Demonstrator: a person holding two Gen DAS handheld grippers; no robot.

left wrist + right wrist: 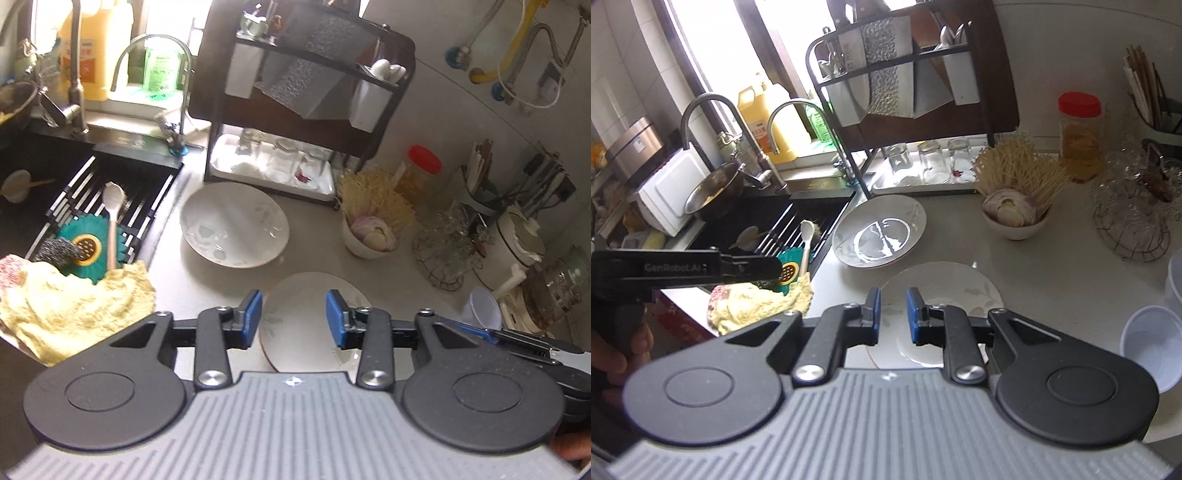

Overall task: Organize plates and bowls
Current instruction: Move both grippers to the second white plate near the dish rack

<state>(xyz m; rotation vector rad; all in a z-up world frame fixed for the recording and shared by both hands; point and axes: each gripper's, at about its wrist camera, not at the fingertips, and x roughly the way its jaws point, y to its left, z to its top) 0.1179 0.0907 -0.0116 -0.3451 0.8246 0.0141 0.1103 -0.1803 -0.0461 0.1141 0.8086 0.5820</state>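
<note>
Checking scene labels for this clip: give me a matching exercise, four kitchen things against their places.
Things:
1. white spoon
2. upturned glasses
3. dry noodles
4. yellow cloth

Places:
A. in a bowl on the counter
B. on the sink's edge
C. on the rack's bottom tray
D. across the slatted rack over the sink

Pairs: 1-D, 2-C, 3-A, 4-B
</note>
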